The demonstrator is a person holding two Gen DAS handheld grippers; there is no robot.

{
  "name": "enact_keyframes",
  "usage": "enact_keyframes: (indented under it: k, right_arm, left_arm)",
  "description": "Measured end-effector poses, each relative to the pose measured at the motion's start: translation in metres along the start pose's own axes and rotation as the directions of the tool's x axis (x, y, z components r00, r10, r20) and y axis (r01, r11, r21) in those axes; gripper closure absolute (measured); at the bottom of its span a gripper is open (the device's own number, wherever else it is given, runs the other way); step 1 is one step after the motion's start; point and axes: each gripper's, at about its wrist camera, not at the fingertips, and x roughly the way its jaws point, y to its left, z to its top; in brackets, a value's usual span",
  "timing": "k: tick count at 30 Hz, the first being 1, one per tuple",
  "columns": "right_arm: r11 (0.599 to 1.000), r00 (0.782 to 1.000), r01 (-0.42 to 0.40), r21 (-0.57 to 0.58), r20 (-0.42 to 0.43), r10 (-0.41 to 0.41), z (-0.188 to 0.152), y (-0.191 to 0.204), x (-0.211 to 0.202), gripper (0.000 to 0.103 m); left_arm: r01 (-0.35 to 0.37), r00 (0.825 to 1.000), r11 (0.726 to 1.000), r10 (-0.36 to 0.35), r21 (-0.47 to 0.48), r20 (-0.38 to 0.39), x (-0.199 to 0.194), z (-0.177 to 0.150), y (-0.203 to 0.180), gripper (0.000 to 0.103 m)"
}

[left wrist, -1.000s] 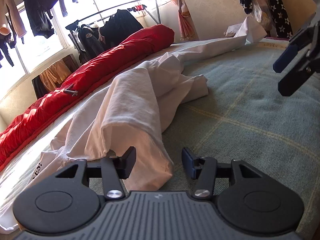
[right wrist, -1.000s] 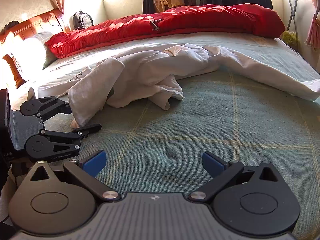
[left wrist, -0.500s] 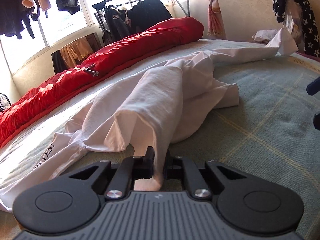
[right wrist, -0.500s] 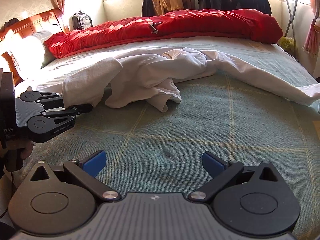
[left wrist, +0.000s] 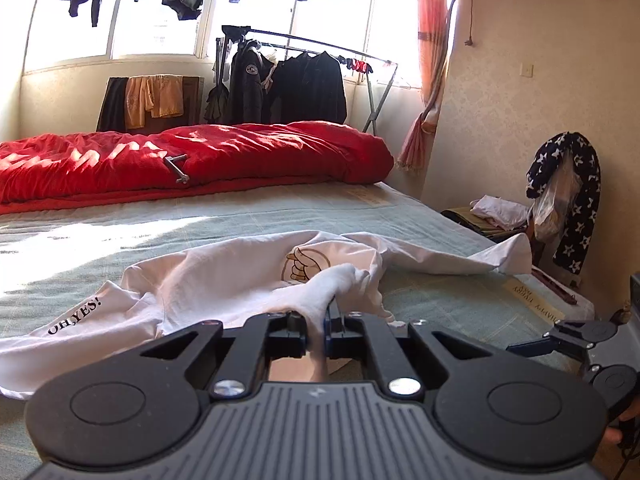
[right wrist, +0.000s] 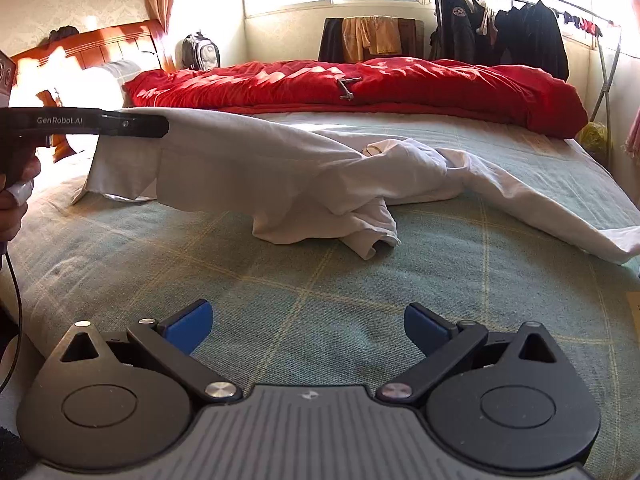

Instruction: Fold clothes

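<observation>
White cotton is bunching between the jaws of my left hand-held gripper (left wrist: 316, 326), which I am keeping pressed together on a fold of the white T-shirt (right wrist: 280, 168). In the right wrist view that gripper is reaching in from the left edge at about the height of the red duvet, and the pinched part of the shirt is hanging from it clear of the bed, draping down in a sheet on the left and sloping away to the right. The rest of the shirt is lying crumpled across the middle of the green checked bedcover (right wrist: 320, 304), with one long part trailing toward the right edge of the bed. In the left wrist view I am seeing black lettering reading "OH,YES!" on the cloth at the left and a round printed hand emblem just beyond the pinched fold. My right hand-held gripper (right wrist: 306, 326) is sitting with its blue-padded jaws spread wide and nothing between them, hovering over bare bedcover, well apart from the shirt. A red duvet (left wrist: 192, 160) is lying along the far side of the bed, with a small metal object resting on top of it. Behind it, dark jackets are hanging on a clothes rail (left wrist: 320, 46) in front of the bright windows.
</observation>
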Motion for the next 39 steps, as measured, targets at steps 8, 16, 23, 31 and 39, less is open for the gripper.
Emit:
enact_keyframes:
  k: [8,16,23,31,39]
  right_arm:
    - [0.999,0.999,-0.022,-0.033,0.036,0.023,0.004,0.005,-0.007,0.0]
    - [0.996,0.995,-0.086,0.03,0.06,0.084,0.02,-0.03,0.027,0.001]
    - [0.988,0.989,-0.128,0.089,0.079,0.121,0.027,-0.052,0.046,0.001]
    - [0.925,0.969,-0.247,0.29,0.045,0.245,0.041,-0.083,0.103,0.001]
    - [0.834,0.93,-0.323,0.447,-0.014,0.367,0.042,-0.115,0.158,0.0]
  left_arm:
    - [0.068,0.996,0.989,-0.058,-0.133,0.072,-0.03,0.024,0.023,0.098]
    - [-0.083,0.996,0.969,0.089,-0.233,0.015,-0.027,0.001,0.07,0.098]
    - [-0.249,0.968,0.882,0.216,-0.4,-0.127,0.001,-0.041,0.154,0.098]
    - [-0.312,0.944,0.828,0.213,-0.467,-0.253,0.039,-0.085,0.189,0.097]
    - [-0.298,0.946,0.845,0.198,-0.443,-0.258,0.044,-0.09,0.192,0.096]
